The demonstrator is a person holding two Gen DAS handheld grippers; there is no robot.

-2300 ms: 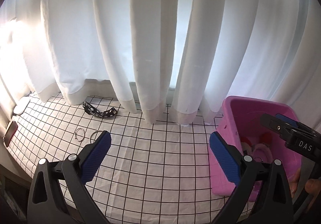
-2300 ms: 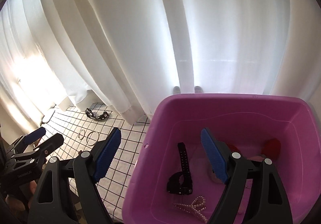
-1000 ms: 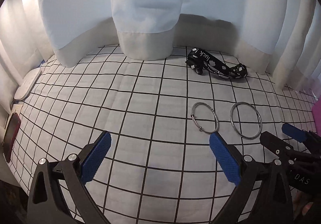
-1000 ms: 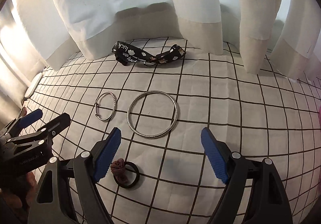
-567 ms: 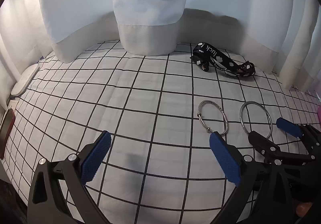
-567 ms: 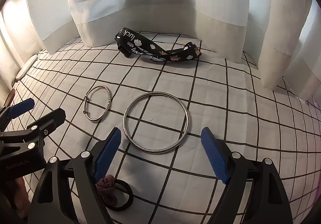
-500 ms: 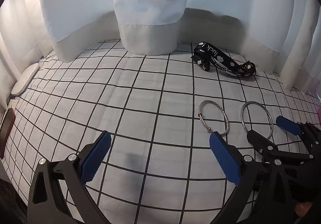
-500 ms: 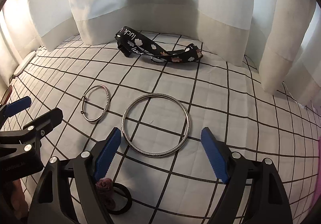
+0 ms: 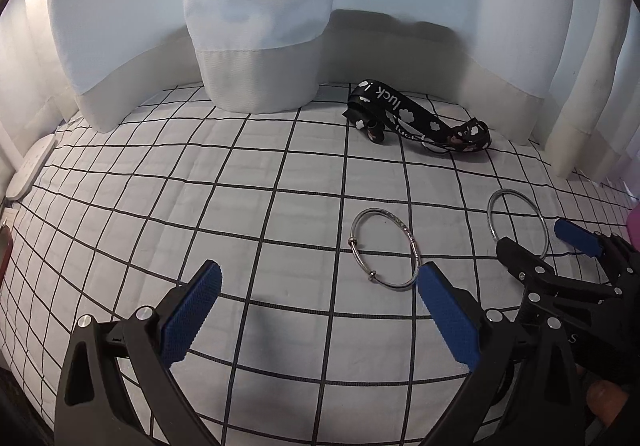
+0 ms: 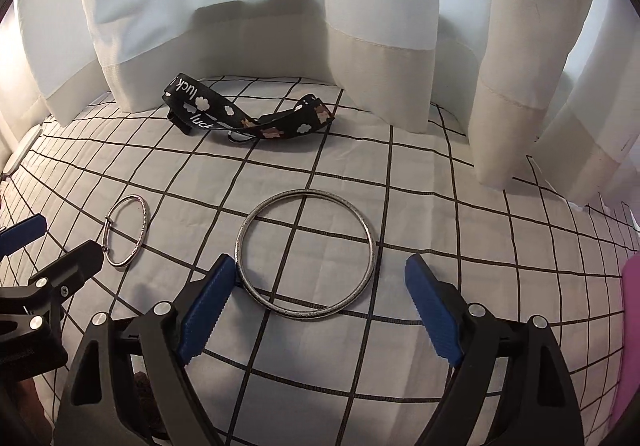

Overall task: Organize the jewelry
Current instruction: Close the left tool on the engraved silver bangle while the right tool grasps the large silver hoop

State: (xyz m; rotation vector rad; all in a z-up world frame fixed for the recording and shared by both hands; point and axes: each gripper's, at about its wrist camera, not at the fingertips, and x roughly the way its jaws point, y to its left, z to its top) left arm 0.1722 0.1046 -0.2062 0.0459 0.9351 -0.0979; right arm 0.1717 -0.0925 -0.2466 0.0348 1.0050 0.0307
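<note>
The right gripper (image 10: 316, 282) was seen low in the right wrist view with its blue pads set wide; its jaws had just been opening further, and nothing was pressed between them. The large silver bangle (image 10: 306, 253) was found flat on the grid-patterned cloth (image 10: 460, 182) at the centre of the frame, its near left edge just beside the left pad, whether touching could not be told. The smaller clasped bangle (image 10: 126, 231) was placed at the left of the frame, near the tip of the left gripper (image 10: 52, 246), which entered from the lower left edge.

In the left wrist view the left gripper (image 9: 318, 288) was likewise held wide and empty, the smaller clasped bangle (image 9: 384, 248) lying just above its right pad. The large silver bangle (image 9: 517, 223) was seen at the right, partly covered by the right gripper (image 9: 536, 242). A black printed strap (image 9: 416, 122) was laid in the upper right, near the hem of the white curtain (image 9: 256, 6). A pink container edge (image 10: 632, 326) was visible at the right margin.
</note>
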